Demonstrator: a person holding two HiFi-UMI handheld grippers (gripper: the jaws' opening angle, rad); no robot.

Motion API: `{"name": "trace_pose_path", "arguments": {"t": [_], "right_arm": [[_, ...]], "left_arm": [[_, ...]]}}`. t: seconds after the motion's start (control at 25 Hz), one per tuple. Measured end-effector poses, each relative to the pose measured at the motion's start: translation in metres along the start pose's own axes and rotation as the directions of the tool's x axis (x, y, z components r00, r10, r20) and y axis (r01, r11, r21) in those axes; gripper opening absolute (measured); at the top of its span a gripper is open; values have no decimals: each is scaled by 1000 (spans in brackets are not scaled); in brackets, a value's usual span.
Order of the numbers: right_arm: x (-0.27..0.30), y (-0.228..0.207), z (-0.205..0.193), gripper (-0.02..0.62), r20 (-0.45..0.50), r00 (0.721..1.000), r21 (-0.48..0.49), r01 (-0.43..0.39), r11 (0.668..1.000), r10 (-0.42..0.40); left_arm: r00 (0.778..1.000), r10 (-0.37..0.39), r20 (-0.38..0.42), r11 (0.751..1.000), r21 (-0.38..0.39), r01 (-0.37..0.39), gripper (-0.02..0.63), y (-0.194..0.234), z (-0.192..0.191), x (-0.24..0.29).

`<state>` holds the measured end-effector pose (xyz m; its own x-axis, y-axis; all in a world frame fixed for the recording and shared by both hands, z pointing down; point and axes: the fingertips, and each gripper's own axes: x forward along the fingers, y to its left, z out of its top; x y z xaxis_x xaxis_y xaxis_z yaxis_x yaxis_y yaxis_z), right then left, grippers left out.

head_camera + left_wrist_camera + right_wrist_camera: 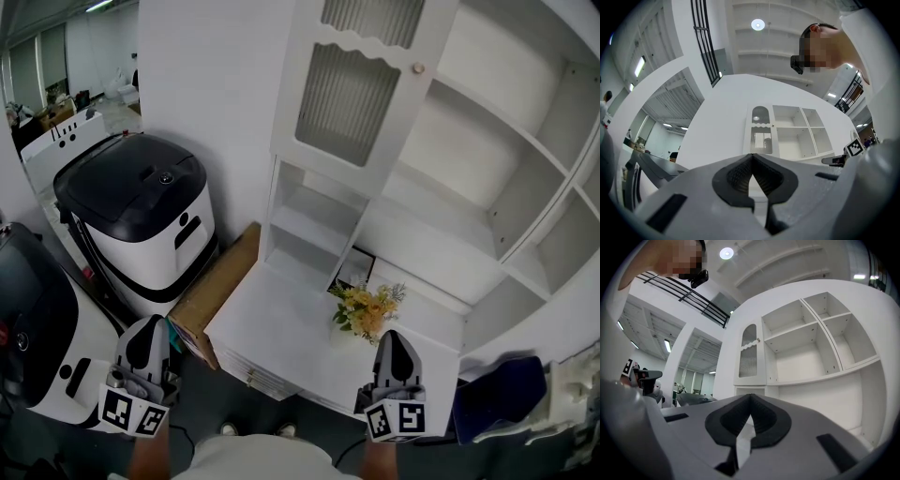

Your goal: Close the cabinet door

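Note:
The tall white cabinet (487, 150) has open shelves, and its door (361, 84) with ribbed glass panels and a small round knob (418, 67) stands swung open at the upper left. Both grippers hang low in front of the cabinet, apart from it. My left gripper (150, 325) is shut with nothing between its fingers, off to the left of the counter. My right gripper (395, 337) is also shut and empty, just before the counter's front edge. The door (760, 136) shows far off above the closed left gripper (751, 157). In the right gripper view the door (749, 357) stands beyond the right gripper (750, 397).
Yellow flowers (367, 309) sit on the cabinet's white counter (272, 328). A cardboard box (220, 281) leans at the counter's left. Black-and-white machines (141, 220) stand further left. A dark blue object (497, 394) lies at the lower right.

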<state>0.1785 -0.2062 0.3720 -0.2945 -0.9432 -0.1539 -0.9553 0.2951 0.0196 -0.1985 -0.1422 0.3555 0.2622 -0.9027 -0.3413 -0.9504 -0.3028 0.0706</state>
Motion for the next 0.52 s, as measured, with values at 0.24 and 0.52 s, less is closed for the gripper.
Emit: {"name": "trace_pose_path", "arguments": {"t": [0.24,0.52], "right_arm": [[7,4,2,-2,12,1000,0,-17,1000,17],[13,3,0,-2,13,1000,-3,-16,1000,16]], "left_arm": [[1000,10,5,1000,-4,-10,6,3,0,0],[1000,18,1,1000,-2,-18,7,8,-5,3]]}}
